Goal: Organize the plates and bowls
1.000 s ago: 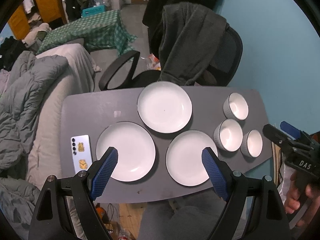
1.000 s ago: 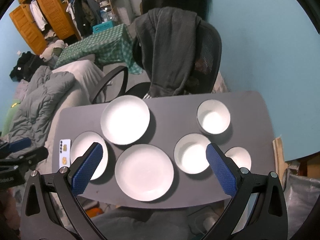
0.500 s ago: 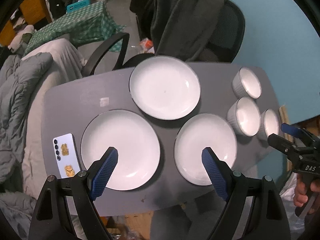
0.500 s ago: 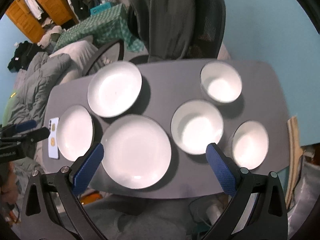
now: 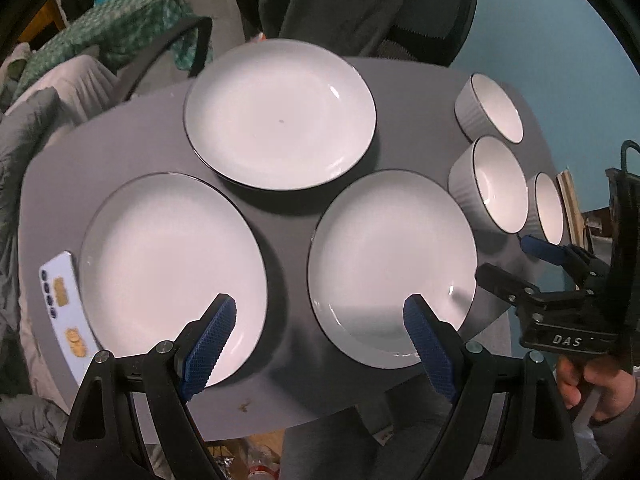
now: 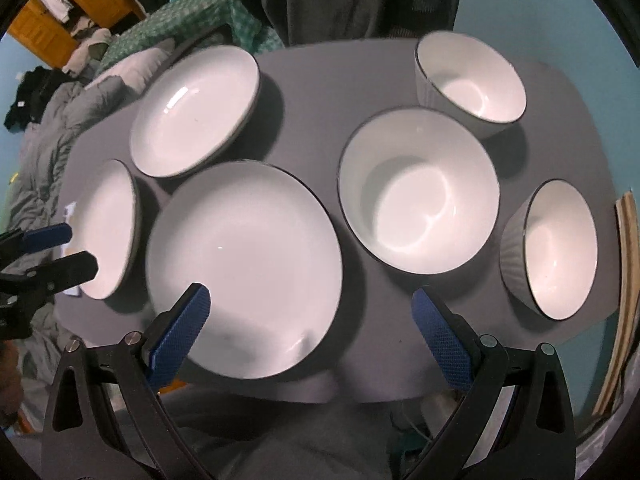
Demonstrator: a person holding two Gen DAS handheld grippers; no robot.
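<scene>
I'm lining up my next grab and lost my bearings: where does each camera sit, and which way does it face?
Left wrist: on the left gripper, above the table's near edge, looking down at three plates; its fingers and the right gripper show.
Right wrist: on the right gripper, facing the middle bowl; the left gripper shows.
Shared: the near right plate and all three bowls.
</scene>
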